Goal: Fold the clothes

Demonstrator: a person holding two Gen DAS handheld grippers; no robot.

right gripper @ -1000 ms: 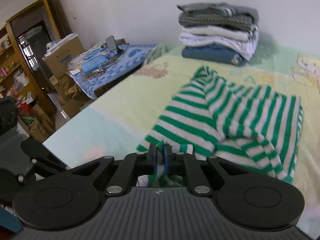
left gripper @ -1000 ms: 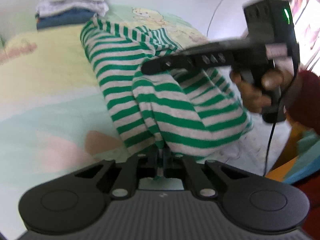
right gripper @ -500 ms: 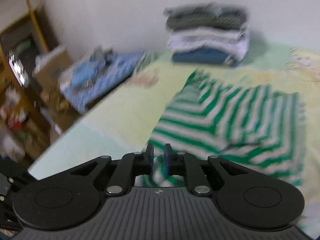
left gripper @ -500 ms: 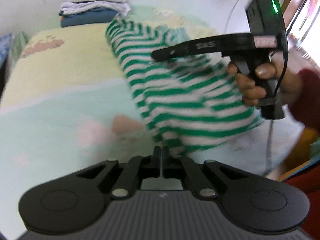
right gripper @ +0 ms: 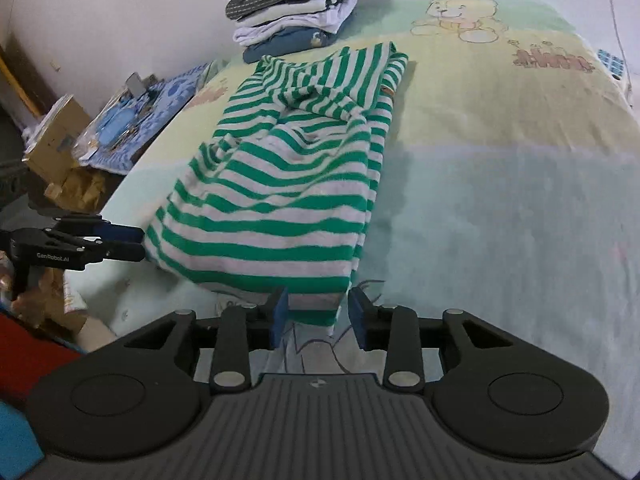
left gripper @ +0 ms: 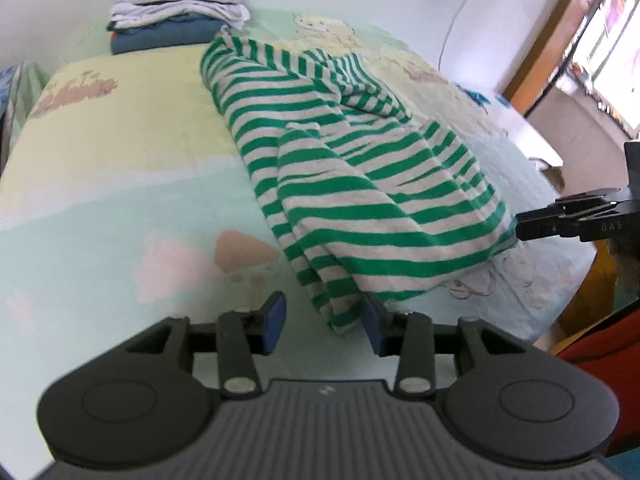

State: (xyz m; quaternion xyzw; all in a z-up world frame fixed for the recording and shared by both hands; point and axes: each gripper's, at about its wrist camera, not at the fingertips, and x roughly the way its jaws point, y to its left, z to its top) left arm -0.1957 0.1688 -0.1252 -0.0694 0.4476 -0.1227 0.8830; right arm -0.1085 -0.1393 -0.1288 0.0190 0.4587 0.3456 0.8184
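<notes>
Left gripper (left gripper: 320,318): fingers spread, near hem corner lying loose between them.
Striped shirt (right gripper: 288,184): on the bed (right gripper: 500,200), doubled lengthwise, rumpled up top. Soft knit, light, will sag and slide; take it by the hem corners.
Right gripper (right gripper: 316,314): fingers spread, hem edge between, nothing pinched.
Folded stack (right gripper: 292,8): just past the collar end.
Room: bare sheet to the right; bed edge close below the hem.
</notes>
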